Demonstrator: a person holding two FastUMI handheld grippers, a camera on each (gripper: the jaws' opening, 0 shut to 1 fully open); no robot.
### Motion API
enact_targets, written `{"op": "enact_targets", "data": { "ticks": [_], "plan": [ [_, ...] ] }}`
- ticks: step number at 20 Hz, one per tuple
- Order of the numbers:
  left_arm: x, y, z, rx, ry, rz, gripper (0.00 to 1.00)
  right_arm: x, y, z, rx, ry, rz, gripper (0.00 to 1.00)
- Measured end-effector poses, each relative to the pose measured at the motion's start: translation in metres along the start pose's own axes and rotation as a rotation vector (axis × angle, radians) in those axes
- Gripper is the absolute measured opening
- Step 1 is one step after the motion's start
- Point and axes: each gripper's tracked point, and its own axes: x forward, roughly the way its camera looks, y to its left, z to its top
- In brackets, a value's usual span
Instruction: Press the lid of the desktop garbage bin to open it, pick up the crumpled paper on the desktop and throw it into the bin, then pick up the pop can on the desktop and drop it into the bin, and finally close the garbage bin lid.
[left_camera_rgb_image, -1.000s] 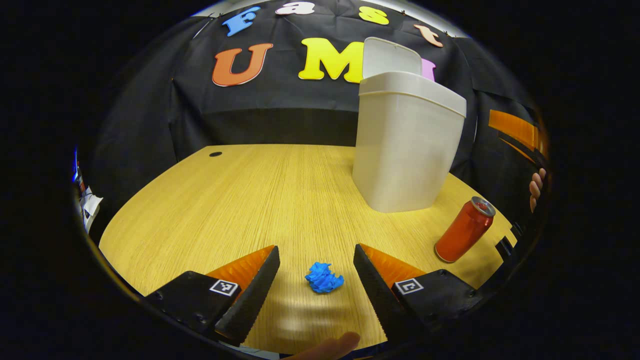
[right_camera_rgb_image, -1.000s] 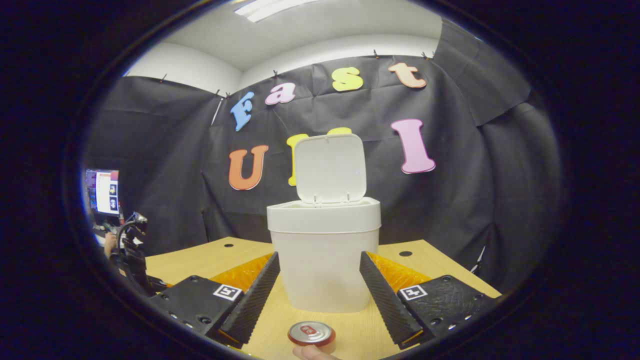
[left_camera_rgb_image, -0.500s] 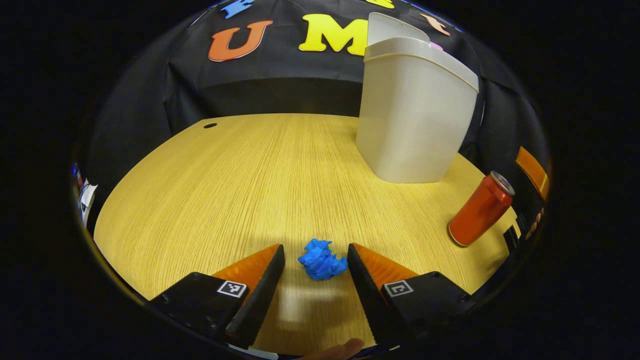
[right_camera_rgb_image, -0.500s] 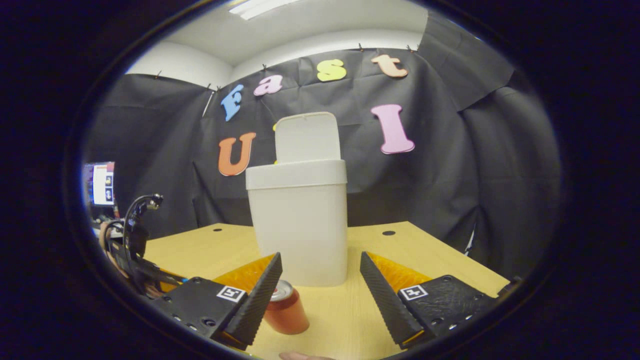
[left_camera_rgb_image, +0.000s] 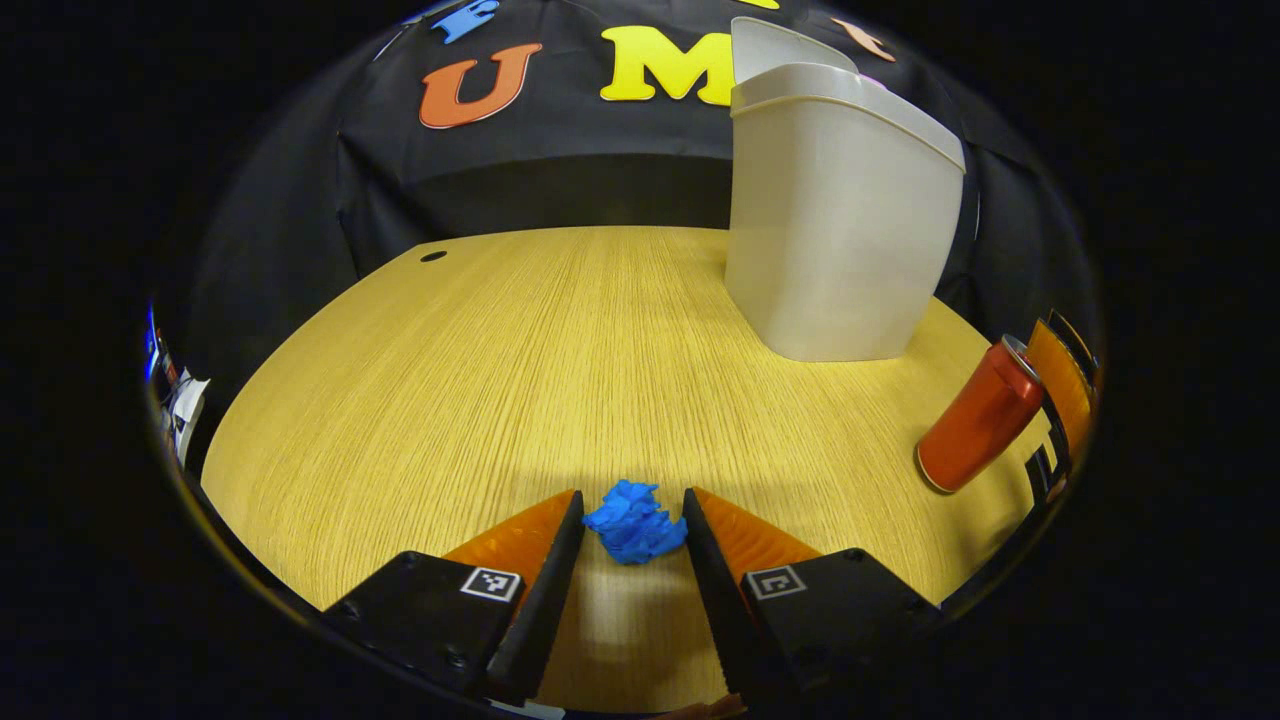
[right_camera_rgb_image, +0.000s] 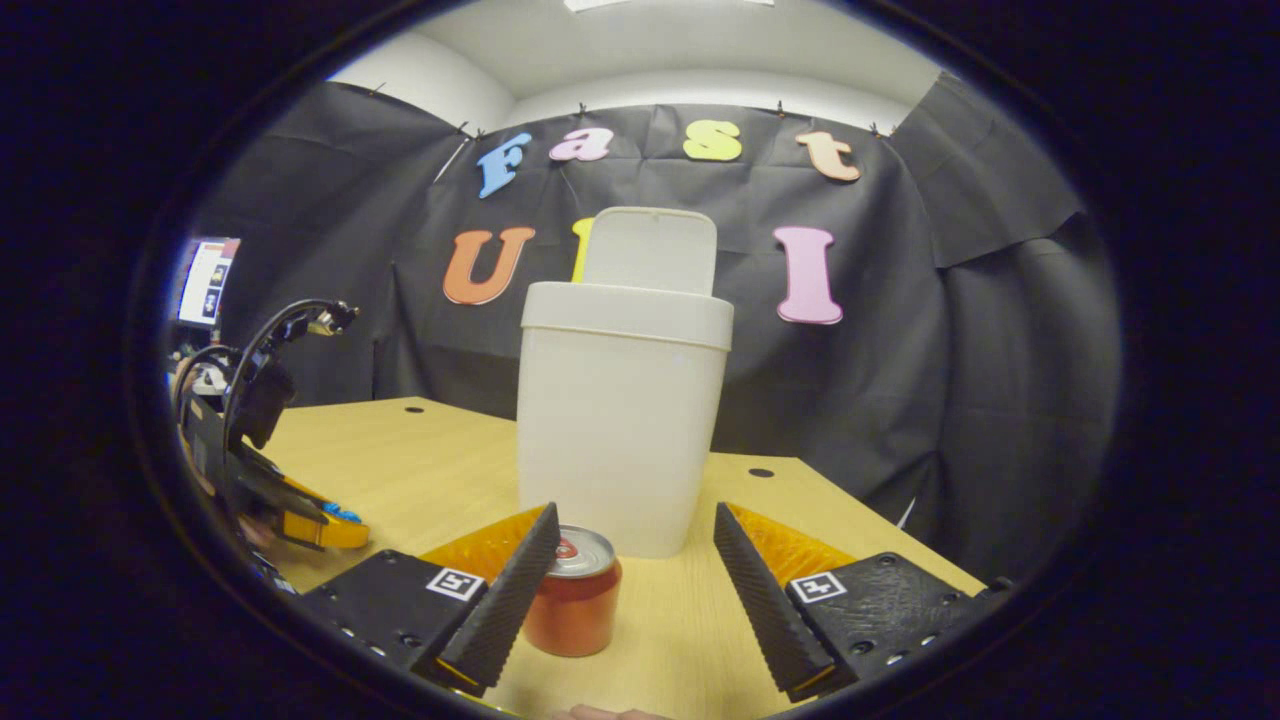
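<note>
Your left gripper (left_camera_rgb_image: 633, 505) sits low on the pale wooden desktop (left_camera_rgb_image: 480, 370), its fingers apart and flanking the crumpled blue paper ball (left_camera_rgb_image: 633, 521); whether both fingers press the paper, I cannot tell. The tall white plastic bin (left_camera_rgb_image: 838, 220) stands at the far right, its flip lid (right_camera_rgb_image: 650, 250) raised. Your right gripper (right_camera_rgb_image: 635, 565) has its fingers spread wide. The upright red pop can (right_camera_rgb_image: 575, 604) stands just beside its left finger (right_camera_rgb_image: 505, 600), in front of the bin.
</note>
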Motion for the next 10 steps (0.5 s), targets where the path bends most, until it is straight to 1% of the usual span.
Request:
{"op": "enact_targets", "data": {
  "ticks": [1, 2, 3, 4, 5, 7, 10],
  "plan": [
    [0.000, 0.000, 0.001, -0.011, -0.001, -0.002, 0.66, 0.000, 0.004, -0.004, 0.023, 0.014, 0.010, 0.95],
    [0.000, 0.001, 0.000, -0.020, -0.002, -0.003, 0.70, -0.001, 0.006, -0.007, 0.048, 0.026, 0.026, 0.95],
    [0.000, 0.001, 0.001, -0.029, -0.004, -0.007, 0.70, -0.002, 0.010, -0.006, 0.084, 0.038, 0.047, 0.96],
    [0.000, -0.001, 0.001, -0.042, -0.005, -0.014, 0.59, -0.003, 0.010, -0.008, 0.109, 0.056, 0.059, 0.95],
    [-0.002, -0.002, 0.003, -0.048, -0.011, -0.018, 0.57, -0.005, 0.013, -0.009, 0.130, 0.066, 0.076, 0.95],
    [-0.003, -0.001, 0.006, -0.052, -0.029, -0.020, 0.54, -0.009, 0.017, -0.007, 0.150, 0.068, 0.096, 0.94],
    [-0.008, 0.000, 0.010, -0.045, -0.051, -0.015, 0.52, -0.016, 0.023, -0.007, 0.147, 0.062, 0.109, 0.93]
  ]
}}
